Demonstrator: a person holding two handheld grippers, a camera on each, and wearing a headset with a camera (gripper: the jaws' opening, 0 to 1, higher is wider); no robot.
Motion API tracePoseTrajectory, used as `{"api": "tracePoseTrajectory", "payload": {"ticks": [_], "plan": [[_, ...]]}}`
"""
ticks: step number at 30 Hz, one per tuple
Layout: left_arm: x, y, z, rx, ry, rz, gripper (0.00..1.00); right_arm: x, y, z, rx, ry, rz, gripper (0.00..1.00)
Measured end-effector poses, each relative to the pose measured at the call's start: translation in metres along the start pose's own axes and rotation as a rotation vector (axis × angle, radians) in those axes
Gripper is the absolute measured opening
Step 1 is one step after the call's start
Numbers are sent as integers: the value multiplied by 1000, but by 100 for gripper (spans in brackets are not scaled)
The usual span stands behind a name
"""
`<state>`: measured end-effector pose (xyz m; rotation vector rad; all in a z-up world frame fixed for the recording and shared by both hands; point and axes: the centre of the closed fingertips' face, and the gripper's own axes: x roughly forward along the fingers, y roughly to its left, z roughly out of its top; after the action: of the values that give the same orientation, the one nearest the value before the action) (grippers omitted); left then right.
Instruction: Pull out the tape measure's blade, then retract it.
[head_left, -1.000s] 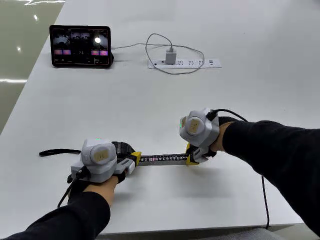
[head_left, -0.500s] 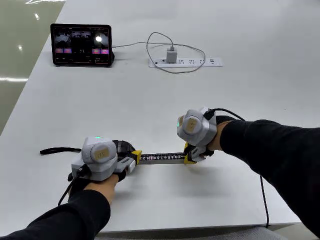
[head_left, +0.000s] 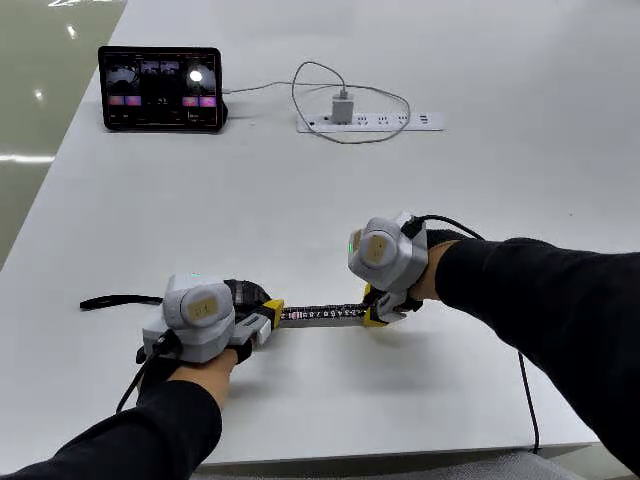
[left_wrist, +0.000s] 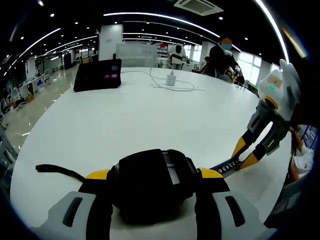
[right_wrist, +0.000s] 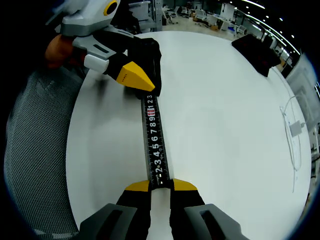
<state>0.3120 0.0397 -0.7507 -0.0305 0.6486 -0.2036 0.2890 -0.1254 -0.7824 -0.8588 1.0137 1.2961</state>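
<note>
Holding the black tape measure case (left_wrist: 152, 182) at the white table's (head_left: 300, 210) near left, the left gripper (left_wrist: 155, 173) anchors it. The right gripper (right_wrist: 160, 186) pinches the numbered metal blade (right_wrist: 153, 135) by its tip. Ease that tip straight toward the case, slowly, without letting it snap.

tape measure case (left_wrist: 152, 182) left on table (head_left: 300, 210), blade (right_wrist: 154, 145) running right, tablet (head_left: 160, 89) and power strip (head_left: 385, 122) behind

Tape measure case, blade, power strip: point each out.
tape measure case (left_wrist: 152, 182): left gripper view, middle of the black body.
blade (right_wrist: 154, 145): right gripper view, numbered face midway along.
power strip (head_left: 400, 122): head view, bare top right of the charger.
</note>
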Motion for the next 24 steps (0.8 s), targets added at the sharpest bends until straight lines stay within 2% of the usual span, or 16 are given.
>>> {"api": "tracePoseTrajectory", "payload": {"ticks": [24], "plan": [[0,1,0,-2,7,-3,63,4,4,11,-37,-15,11,10]]}}
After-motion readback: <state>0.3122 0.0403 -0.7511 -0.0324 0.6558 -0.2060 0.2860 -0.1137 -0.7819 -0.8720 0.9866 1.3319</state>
